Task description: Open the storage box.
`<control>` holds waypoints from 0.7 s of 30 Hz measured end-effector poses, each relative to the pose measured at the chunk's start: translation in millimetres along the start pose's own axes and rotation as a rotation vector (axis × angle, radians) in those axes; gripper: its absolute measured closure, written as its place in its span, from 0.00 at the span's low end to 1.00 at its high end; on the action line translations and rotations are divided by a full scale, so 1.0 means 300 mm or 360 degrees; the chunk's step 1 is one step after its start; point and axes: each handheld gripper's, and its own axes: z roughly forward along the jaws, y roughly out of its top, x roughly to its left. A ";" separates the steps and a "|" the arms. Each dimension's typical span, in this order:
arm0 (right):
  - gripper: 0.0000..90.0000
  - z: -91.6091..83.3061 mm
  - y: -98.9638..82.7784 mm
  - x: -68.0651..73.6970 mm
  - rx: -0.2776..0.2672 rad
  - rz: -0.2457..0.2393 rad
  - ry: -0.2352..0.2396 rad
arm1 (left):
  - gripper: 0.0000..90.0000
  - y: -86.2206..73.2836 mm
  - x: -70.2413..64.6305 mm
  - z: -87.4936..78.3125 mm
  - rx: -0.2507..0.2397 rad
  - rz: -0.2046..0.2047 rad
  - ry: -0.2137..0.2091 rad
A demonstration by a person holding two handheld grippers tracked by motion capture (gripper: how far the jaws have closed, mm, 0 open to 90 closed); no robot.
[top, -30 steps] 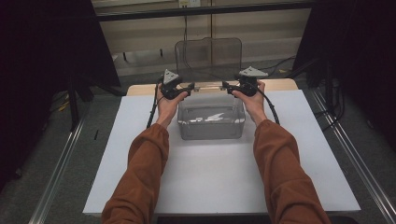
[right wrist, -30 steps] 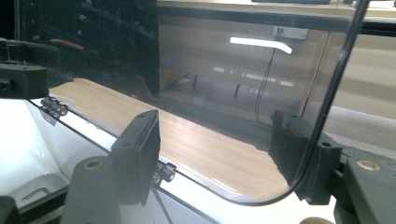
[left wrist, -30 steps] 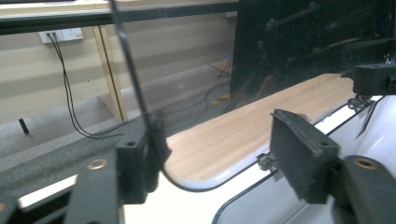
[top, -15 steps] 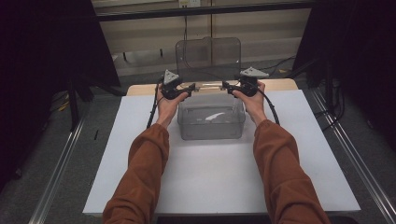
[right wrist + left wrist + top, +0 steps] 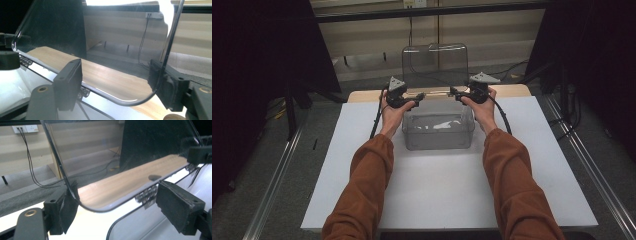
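Observation:
A clear plastic box (image 5: 438,131) stands on the white table top, its clear lid (image 5: 435,64) swung up and upright behind it. Something pale lies inside the box. My left gripper (image 5: 419,96) is at the lid's lower left corner, my right gripper (image 5: 453,92) at its lower right corner. In the left gripper view the lid's edge (image 5: 62,170) rests against one pad while the other stands well off; the left gripper (image 5: 117,197) is open. In the right gripper view the lid (image 5: 112,37) likewise touches one pad of the open right gripper (image 5: 116,75). Both sets of jaws have just been opening.
The white table top (image 5: 437,200) stretches from the box toward the person. A wooden strip (image 5: 512,91) runs along its far edge. Metal rails (image 5: 277,180) flank the table on the floor. Cables and a wall socket (image 5: 25,128) sit beyond.
Both hands keep their place at the lid's lower corners and the lid stays upright. The jaws look slightly wider apart than before.

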 end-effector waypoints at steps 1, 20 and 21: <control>0.27 0.001 -0.002 -0.002 0.0001 0.0004 -0.0011 | 0.20 -0.001 0.001 -0.001 0.0007 -0.0015 0.0007; 0.23 0.009 -0.016 -0.009 -0.0006 0.0121 -0.0026 | 0.18 -0.017 -0.004 0.006 0.0070 -0.0022 -0.0026; 0.23 0.009 -0.017 -0.009 -0.0006 0.0128 -0.0027 | 0.18 -0.017 -0.004 0.005 0.0074 -0.0017 -0.0025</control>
